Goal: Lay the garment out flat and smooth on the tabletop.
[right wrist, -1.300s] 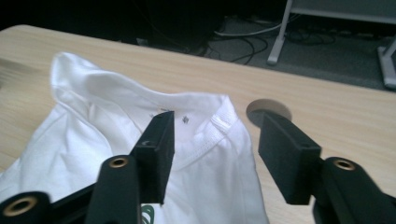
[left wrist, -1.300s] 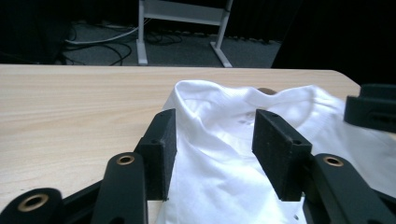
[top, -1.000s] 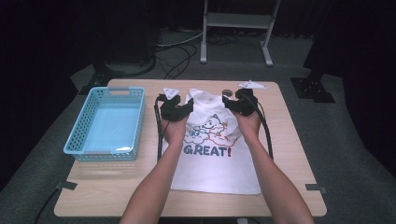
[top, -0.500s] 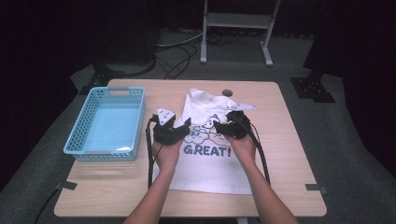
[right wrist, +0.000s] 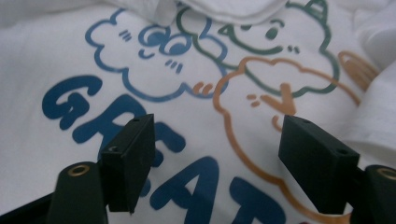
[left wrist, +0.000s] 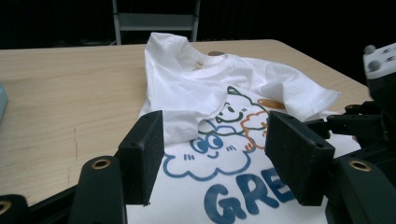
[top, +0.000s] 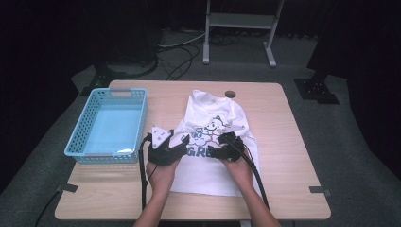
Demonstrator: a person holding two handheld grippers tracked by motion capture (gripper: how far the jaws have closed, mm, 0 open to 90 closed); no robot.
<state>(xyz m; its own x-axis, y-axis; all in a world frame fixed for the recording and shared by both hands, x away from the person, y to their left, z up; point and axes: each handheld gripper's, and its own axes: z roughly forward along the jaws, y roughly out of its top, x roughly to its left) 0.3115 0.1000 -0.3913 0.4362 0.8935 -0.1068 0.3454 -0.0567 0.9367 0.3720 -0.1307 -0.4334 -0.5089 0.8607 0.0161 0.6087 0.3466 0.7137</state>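
Dark floor surrounds the wooden table, where from above the white T-shirt lies mid-table with sleeves folded inward beside a blue basket; the left gripper and right gripper gape empty over its print, so I'd pinch the hem evenly.

shirt: we see a white T-shirt at the centre of the high view, lying on the table
print: blue, green and orange cartoon figures above blue letters "GRE"
state: we find both sleeves folded inward over the chest, collar toward the frame's top
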